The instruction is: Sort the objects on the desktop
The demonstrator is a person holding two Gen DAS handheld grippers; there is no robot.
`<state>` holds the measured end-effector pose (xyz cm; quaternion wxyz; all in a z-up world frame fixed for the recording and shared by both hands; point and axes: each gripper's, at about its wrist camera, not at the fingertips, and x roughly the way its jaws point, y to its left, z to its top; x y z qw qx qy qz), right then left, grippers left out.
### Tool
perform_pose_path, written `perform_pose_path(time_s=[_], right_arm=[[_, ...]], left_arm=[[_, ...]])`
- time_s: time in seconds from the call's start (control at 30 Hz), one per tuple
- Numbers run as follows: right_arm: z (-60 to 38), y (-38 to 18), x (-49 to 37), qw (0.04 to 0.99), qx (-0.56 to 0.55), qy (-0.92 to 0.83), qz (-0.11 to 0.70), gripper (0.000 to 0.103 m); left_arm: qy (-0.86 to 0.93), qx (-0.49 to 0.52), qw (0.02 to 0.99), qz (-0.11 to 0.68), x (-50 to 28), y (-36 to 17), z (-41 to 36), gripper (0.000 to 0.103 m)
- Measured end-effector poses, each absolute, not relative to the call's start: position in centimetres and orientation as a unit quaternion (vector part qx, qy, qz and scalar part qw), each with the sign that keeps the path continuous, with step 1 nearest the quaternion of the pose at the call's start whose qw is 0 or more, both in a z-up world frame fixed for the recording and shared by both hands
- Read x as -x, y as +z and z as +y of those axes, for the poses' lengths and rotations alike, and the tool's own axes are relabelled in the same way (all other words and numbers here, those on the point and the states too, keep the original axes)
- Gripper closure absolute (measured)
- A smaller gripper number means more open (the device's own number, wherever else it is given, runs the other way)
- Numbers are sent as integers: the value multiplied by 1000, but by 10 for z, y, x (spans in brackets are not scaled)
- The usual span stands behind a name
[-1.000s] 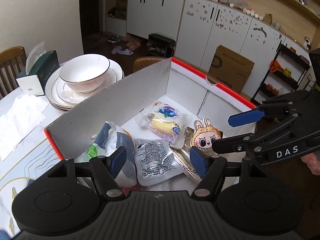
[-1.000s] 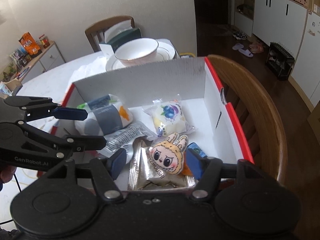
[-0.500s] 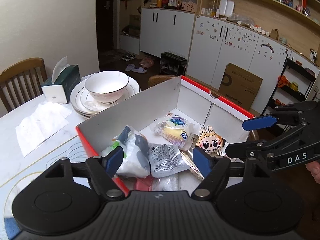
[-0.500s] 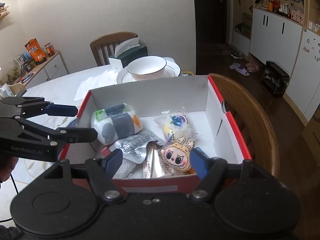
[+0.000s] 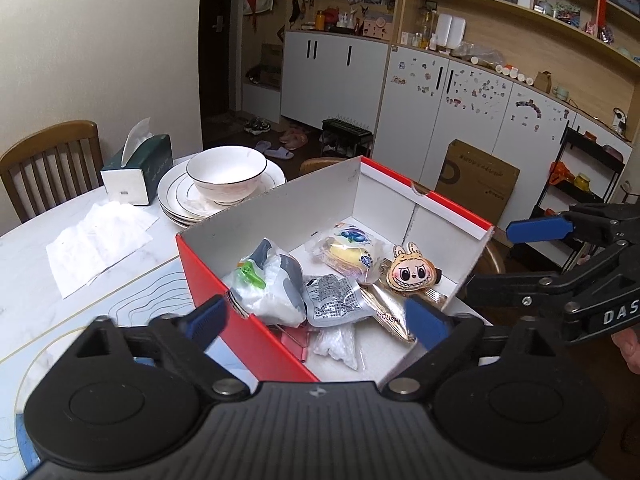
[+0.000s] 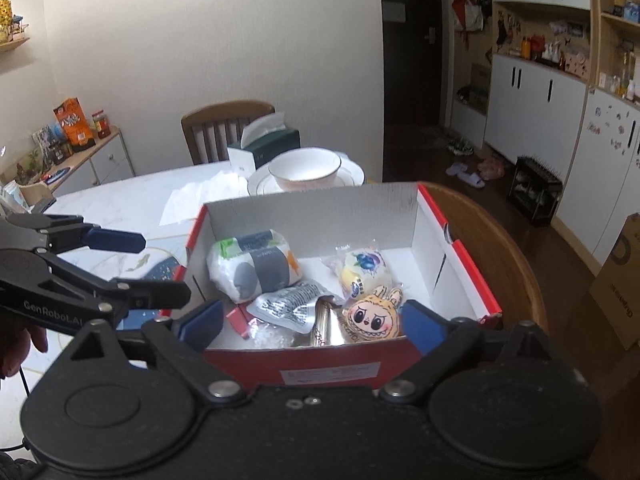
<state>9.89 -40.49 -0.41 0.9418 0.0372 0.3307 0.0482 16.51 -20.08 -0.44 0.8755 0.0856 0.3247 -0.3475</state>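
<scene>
A red-and-white cardboard box [image 5: 248, 332] [image 6: 460, 248] stands on the white table. It holds a white-and-grey tissue pack [image 5: 272, 280] [image 6: 256, 268], a silver pouch [image 5: 332, 300], a yellow cake packet [image 5: 348, 248], a gold wrapper [image 5: 384, 308] and a plush doll face [image 5: 408, 272] [image 6: 370, 316]. My left gripper [image 5: 316, 318] [image 6: 156, 268] hovers off the box's near left corner, its jaws opening with nothing between them. My right gripper [image 6: 310, 320] [image 5: 500, 258] hangs before the box's near end, its jaws opening too, and it holds nothing.
A white bowl on stacked plates [image 5: 226, 172], a green tissue box [image 5: 138, 164] and a crumpled napkin [image 5: 96, 236] lie beyond the box. A wooden chair back [image 6: 500, 248] curves around the box's right side. Another chair [image 5: 48, 160] stands at the table's far edge.
Both grippers have drawn back and upward from over the box, and their jaws have spread wider. The items in the box have not moved.
</scene>
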Motion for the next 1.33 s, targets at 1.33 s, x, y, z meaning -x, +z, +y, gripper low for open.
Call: perform_pose_path(time_s=[1.33], right_arm=[[-370, 17, -39, 963, -44, 1, 268, 0]], left_arm=[[-378, -95, 876, 283, -123, 10, -154, 0]])
